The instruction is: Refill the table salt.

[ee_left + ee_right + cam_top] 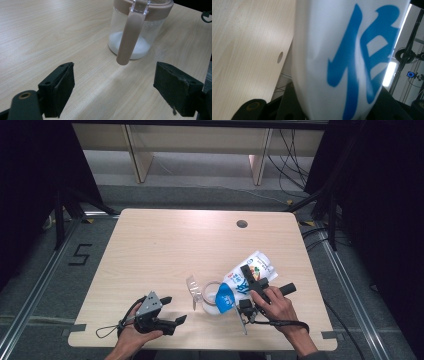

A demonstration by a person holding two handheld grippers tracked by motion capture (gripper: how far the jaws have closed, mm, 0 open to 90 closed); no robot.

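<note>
We read this as pouring white granules from a bag into a jar. The right hand-held gripper (248,287) is clamped on the white-and-blue bag (243,281), which is tipped with its mouth over the clear jar (211,298) near the front middle of the desk (165,245). In the right gripper view the bag (352,60) sits between the jaws and bulges there. The left hand-held gripper (167,312) rests at the front left of the desk, jaws apart, nothing between them; its own view shows the jar (137,32) just ahead with its tan lid flap (128,37) hanging down and a shallow white layer at the bottom.

Risks we see:
- The soft bag could slump or slip in the clamp, so the stream misses the rim and scatters on the desk.
- Nothing steadies the jar, so a nudge from the bag could shove or tip it.
- The open lid flap might swing into the stream.
- Tipping too steeply could dump the contents all at once.
</note>
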